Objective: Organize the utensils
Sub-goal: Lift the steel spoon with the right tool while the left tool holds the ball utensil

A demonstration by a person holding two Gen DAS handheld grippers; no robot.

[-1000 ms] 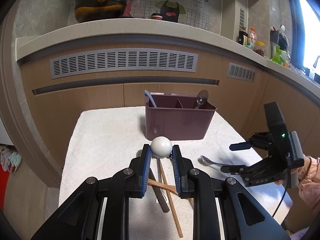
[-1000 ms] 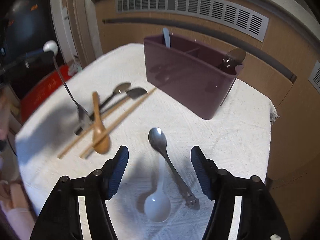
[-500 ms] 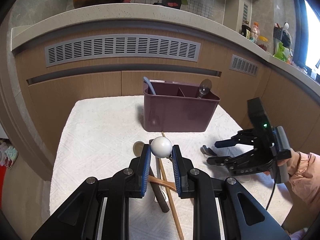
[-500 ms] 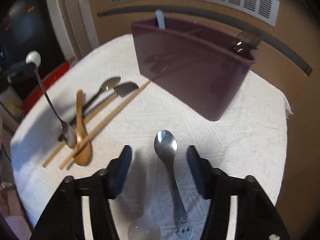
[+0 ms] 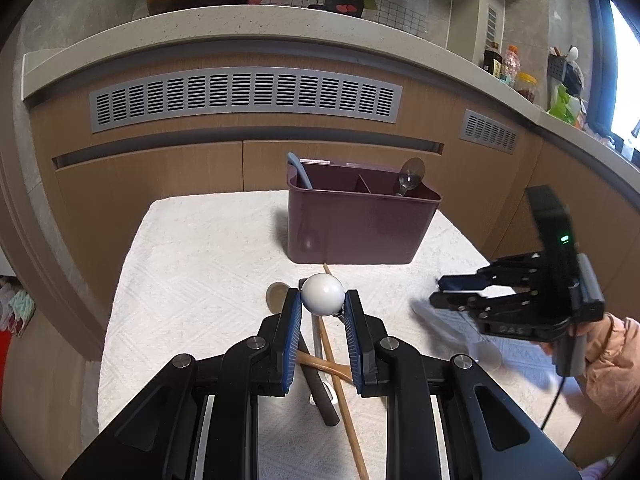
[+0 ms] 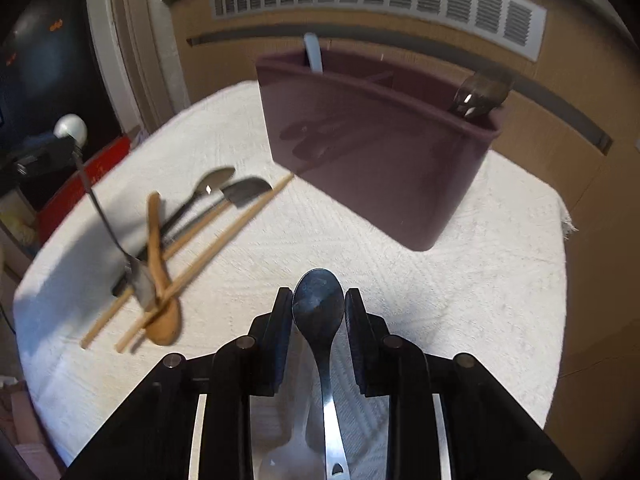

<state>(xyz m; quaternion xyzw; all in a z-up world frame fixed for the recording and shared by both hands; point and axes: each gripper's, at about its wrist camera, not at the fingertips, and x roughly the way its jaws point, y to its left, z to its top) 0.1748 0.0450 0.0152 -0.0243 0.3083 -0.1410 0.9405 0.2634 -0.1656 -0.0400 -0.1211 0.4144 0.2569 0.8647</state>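
My left gripper (image 5: 322, 300) is shut on a thin metal spoon just below its white ball end (image 5: 322, 294); the spoon hangs over the pile of utensils, bowl down (image 6: 138, 276). My right gripper (image 6: 318, 300) points down at the white cloth, and its jaws are closing on a steel spoon (image 6: 320, 312). The spoon's bowl fills the gap between the pads, and its handle runs back under the gripper. Behind stands the maroon organizer (image 5: 360, 224), with a blue handle (image 5: 298, 170) at its left end and a metal spoon (image 5: 410, 174) at its right.
Chopsticks (image 6: 224, 236), a wooden spoon (image 6: 160, 280) and two dark spoons (image 6: 212, 184) lie crossed on the cloth (image 5: 200, 260). A white ceramic spoon (image 6: 288, 460) lies under my right gripper. Cabinets with vents stand behind the table. A sleeved hand (image 5: 608, 360) holds the right gripper.
My right gripper's jaws have drawn in from wide apart until they flank the steel spoon's bowl, and the gripper has slid forward over it. The left gripper still holds the ball-ended spoon in place.
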